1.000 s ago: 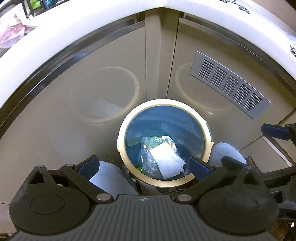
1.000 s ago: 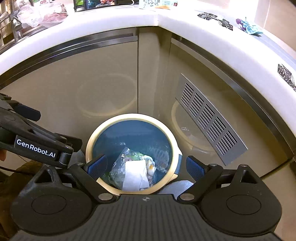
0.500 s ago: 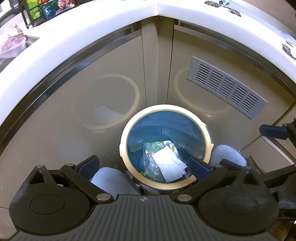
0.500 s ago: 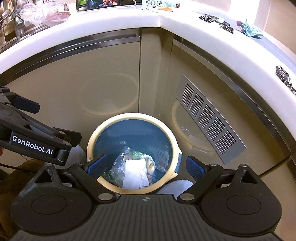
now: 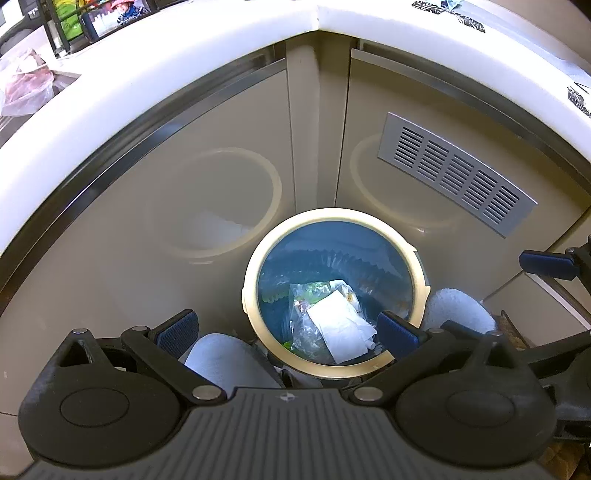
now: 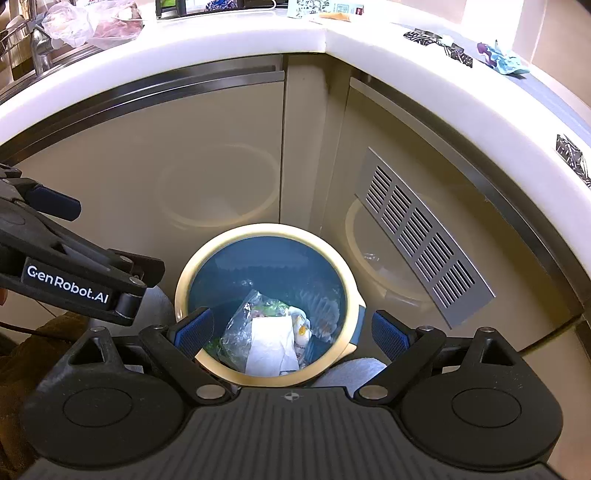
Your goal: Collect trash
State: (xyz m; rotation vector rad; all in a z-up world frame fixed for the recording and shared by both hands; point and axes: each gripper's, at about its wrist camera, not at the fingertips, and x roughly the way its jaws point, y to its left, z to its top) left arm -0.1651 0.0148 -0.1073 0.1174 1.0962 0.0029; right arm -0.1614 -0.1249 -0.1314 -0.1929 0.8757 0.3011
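A round trash bin with a cream rim and a blue liner stands on the floor in the corner of the beige cabinets; it also shows in the right wrist view. Inside lie a white paper napkin and a clear plastic bag with scraps. My left gripper is open and empty above the bin's near rim. My right gripper is open and empty over the bin. Dark patterned wrappers and a crumpled teal wrapper lie on the white counter.
A metal vent grille sits on the right cabinet door. A clear bag with pinkish contents lies by the sink at the far left. The person's white slippers show below the grippers. The left gripper's body crosses the right view's left side.
Both grippers have risen and pulled back from the bin; more of the counter top shows now. Both stay open and empty. The bin's contents have not moved.
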